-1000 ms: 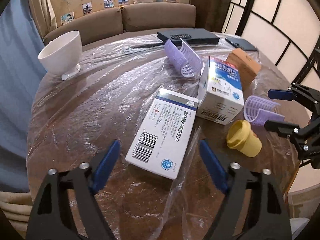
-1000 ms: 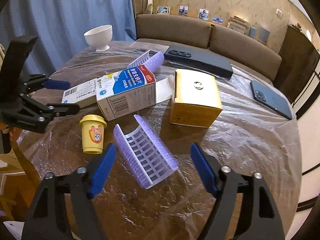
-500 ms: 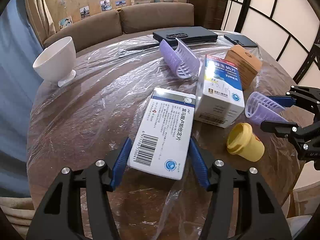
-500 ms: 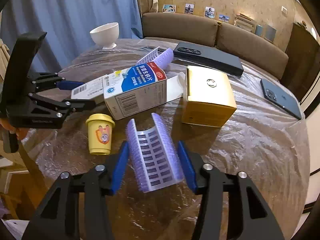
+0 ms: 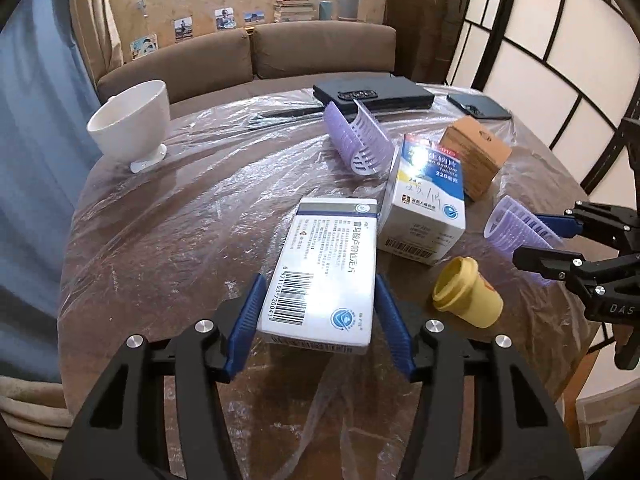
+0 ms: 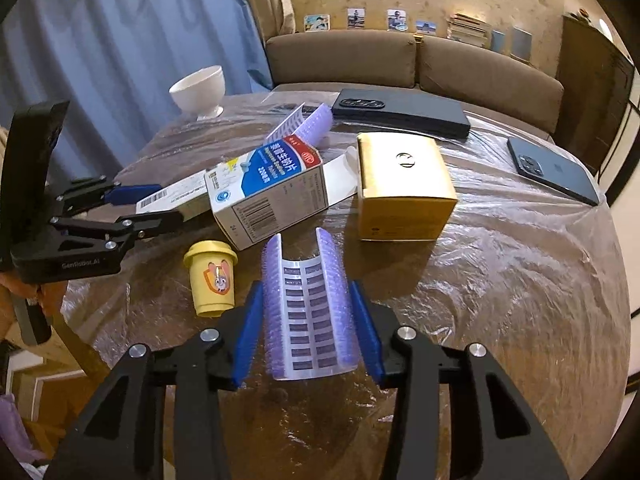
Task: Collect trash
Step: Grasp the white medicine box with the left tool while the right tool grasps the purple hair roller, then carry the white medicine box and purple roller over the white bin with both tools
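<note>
Trash lay scattered on the round table (image 5: pixel 168 240) under its clear plastic sheet, and both grippers were at the grasping step. The left gripper (image 5: pixel 318 322) had its jaws closing on the near end of the flat white medicine box (image 5: pixel 328 268), the barcoded end between the blue pads; the pads looked to be at the box's sides, though whether they pressed yet could not be told for certain. The right gripper (image 6: pixel 308 328) had its jaws closing round the purple ridged plastic tray (image 6: pixel 310 308), a curved blister-pack liner lying open side up, and its pads sat against the tray's outer walls.

Just beyond the white box stood the blue-and-white tablet carton (image 5: pixel 428 208), open at one flap, with the yellow cartoon cup (image 6: pixel 212 280) beside it, upright and near the right gripper's tray. A second purple tray (image 5: pixel 356 144) lay farther back, next to the brown cardboard box (image 5: pixel 476 156). A white bowl (image 5: pixel 132 124), a dark flat case (image 5: pixel 372 96) and a phone (image 6: pixel 552 170) sat at the far edge, probably not trash.

Next, each grip would want to firm up before lifting: the tray looked thin and springy, so it might buckle or pop out, and the box was held only at its end, so it could droop. Both would then need carrying to a bin, none of which showed.
</note>
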The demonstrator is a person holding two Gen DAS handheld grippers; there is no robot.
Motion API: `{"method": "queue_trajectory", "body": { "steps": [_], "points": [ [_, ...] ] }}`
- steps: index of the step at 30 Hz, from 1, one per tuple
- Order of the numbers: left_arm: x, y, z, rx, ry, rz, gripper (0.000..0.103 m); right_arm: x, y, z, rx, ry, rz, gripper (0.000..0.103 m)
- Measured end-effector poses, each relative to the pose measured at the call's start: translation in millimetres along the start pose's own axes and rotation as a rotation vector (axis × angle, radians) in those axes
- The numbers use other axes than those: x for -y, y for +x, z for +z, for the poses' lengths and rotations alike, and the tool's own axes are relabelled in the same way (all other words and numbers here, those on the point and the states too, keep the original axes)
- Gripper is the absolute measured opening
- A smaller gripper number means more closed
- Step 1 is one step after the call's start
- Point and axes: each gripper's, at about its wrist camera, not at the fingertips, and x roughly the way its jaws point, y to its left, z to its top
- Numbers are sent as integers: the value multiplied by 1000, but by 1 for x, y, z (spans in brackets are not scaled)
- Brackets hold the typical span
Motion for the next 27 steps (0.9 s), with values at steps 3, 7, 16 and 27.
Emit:
{"method": "queue_trajectory", "body": {
  "steps": [3,7,16,27],
  "points": [
    [-1,-7,-1,13,-14,-9,56,-1,-3,-2,2,9,-2,43],
    [0,-18,-2,34,-25,-14,55,-3,-7,-5,5,20,-8,43],
    [1,-37,-6,72,-49,-15,55,-7,-16,-10,16,41,-6,43],
    [3,-57,-22,85,-70,-24,55,-20,-30,-19,26,34,-1,42]
  ]
}}
